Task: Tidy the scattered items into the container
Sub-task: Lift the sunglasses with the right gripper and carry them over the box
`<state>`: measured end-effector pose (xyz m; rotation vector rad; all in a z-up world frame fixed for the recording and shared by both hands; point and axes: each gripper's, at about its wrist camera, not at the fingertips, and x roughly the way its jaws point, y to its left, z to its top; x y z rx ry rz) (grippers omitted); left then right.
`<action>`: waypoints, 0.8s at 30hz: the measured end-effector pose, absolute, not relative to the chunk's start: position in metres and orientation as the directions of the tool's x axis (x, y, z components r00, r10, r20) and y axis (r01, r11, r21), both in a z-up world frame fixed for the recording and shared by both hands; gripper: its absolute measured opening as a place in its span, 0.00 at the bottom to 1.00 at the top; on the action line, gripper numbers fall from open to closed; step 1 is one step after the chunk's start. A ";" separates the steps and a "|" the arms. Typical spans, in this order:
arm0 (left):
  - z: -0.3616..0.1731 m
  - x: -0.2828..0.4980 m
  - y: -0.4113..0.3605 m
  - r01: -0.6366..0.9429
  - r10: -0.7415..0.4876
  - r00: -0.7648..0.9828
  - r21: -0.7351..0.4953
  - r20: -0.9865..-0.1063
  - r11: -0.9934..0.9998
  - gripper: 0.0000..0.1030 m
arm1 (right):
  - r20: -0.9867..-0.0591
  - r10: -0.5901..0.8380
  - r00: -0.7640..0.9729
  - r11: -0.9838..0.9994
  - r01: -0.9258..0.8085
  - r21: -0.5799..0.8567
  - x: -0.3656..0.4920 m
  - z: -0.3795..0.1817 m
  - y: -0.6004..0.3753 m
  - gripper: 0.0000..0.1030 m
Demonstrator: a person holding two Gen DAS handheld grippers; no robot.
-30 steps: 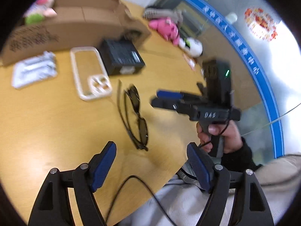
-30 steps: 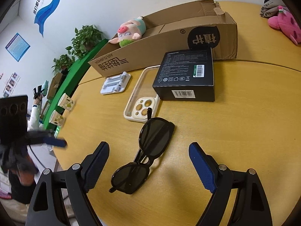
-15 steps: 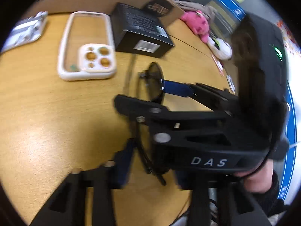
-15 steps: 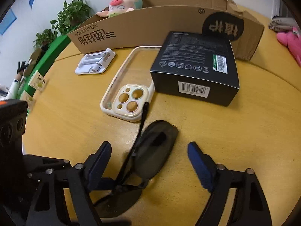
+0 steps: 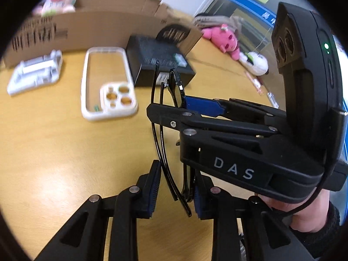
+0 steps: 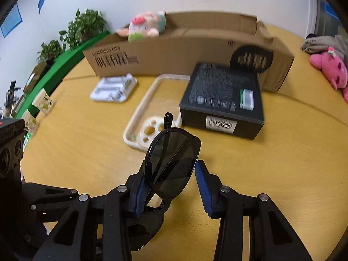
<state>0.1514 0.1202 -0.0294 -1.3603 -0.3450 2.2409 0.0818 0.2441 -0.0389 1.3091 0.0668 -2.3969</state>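
Observation:
Black sunglasses [image 6: 171,165] are lifted off the round wooden table, held by both grippers. My left gripper [image 5: 176,193] is shut on one lens end of the sunglasses [image 5: 167,113]. My right gripper [image 6: 171,182] is shut on the other lens, and it also shows in the left wrist view [image 5: 187,108] reaching in from the right. The open cardboard box [image 6: 195,43] stands at the back of the table with a plush pig [image 6: 143,27] in it. A black box [image 6: 224,100], a white phone case [image 6: 150,117] and a white plastic tray [image 6: 114,87] lie before it.
A pink plush toy [image 6: 330,69] and grey cloth [image 6: 322,41] lie at the table's far right. Green plants [image 6: 80,28] and a green ledge stand beyond the table's left edge. The table edge runs close below the grippers.
Both grippers moved in on the sunglasses, closed on them from either end and raised them off the table. The glasses now stand tilted upward.

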 end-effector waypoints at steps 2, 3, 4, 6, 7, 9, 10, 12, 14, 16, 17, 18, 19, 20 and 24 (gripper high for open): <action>-0.016 0.151 0.118 -0.290 0.519 -0.420 -0.432 -0.744 -0.854 0.25 | -0.799 -0.326 -0.506 -0.918 0.371 0.140 0.084 -0.024 0.244 0.43; -0.010 0.149 0.119 -0.295 0.512 -0.438 -0.419 -0.739 -0.858 0.25 | -0.791 -0.327 -0.517 -0.918 0.372 0.136 0.084 -0.016 0.243 0.43; -0.006 0.147 0.118 -0.299 0.506 -0.452 -0.409 -0.735 -0.862 0.25 | -0.782 -0.327 -0.530 -0.918 0.374 0.131 0.083 -0.008 0.242 0.42; 0.003 0.141 0.116 -0.302 0.502 -0.474 -0.403 -0.723 -0.864 0.25 | -0.766 -0.326 -0.554 -0.918 0.381 0.115 0.081 0.005 0.239 0.42; 0.007 0.136 0.118 -0.299 0.500 -0.481 -0.401 -0.720 -0.866 0.25 | -0.759 -0.323 -0.565 -0.917 0.385 0.103 0.079 0.012 0.236 0.41; 0.015 0.126 0.120 -0.297 0.495 -0.500 -0.396 -0.711 -0.869 0.25 | -0.746 -0.325 -0.581 -0.915 0.392 0.093 0.072 0.024 0.232 0.41; 0.020 0.121 0.119 -0.298 0.490 -0.512 -0.389 -0.705 -0.872 0.25 | -0.738 -0.327 -0.590 -0.914 0.395 0.090 0.068 0.030 0.228 0.40; 0.031 0.111 0.114 -0.299 0.486 -0.534 -0.383 -0.692 -0.874 0.25 | -0.722 -0.329 -0.609 -0.914 0.398 0.081 0.059 0.041 0.223 0.40; 0.040 0.103 0.108 -0.300 0.483 -0.552 -0.379 -0.680 -0.875 0.25 | -0.707 -0.332 -0.624 -0.913 0.400 0.076 0.048 0.052 0.220 0.40; 0.049 0.091 0.103 -0.303 0.480 -0.570 -0.373 -0.666 -0.877 0.25 | -0.695 -0.333 -0.637 -0.912 0.404 0.068 0.038 0.061 0.216 0.40; 0.054 0.085 0.101 -0.303 0.476 -0.579 -0.367 -0.662 -0.880 0.25 | -0.688 -0.334 -0.644 -0.912 0.406 0.062 0.032 0.067 0.214 0.40; 0.058 0.079 0.098 -0.302 0.472 -0.587 -0.363 -0.658 -0.881 0.25 | -0.683 -0.335 -0.649 -0.911 0.408 0.059 0.025 0.072 0.212 0.39; 0.062 0.073 0.096 -0.301 0.471 -0.592 -0.363 -0.654 -0.882 0.25 | -0.679 -0.338 -0.651 -0.910 0.410 0.059 0.018 0.076 0.210 0.39; 0.066 0.064 0.092 -0.298 0.469 -0.598 -0.363 -0.650 -0.883 0.25 | -0.677 -0.342 -0.652 -0.909 0.413 0.062 0.009 0.081 0.209 0.39; 0.083 0.031 0.081 -0.287 0.463 -0.616 -0.366 -0.637 -0.885 0.25 | -0.675 -0.353 -0.648 -0.902 0.428 0.060 -0.027 0.097 0.201 0.39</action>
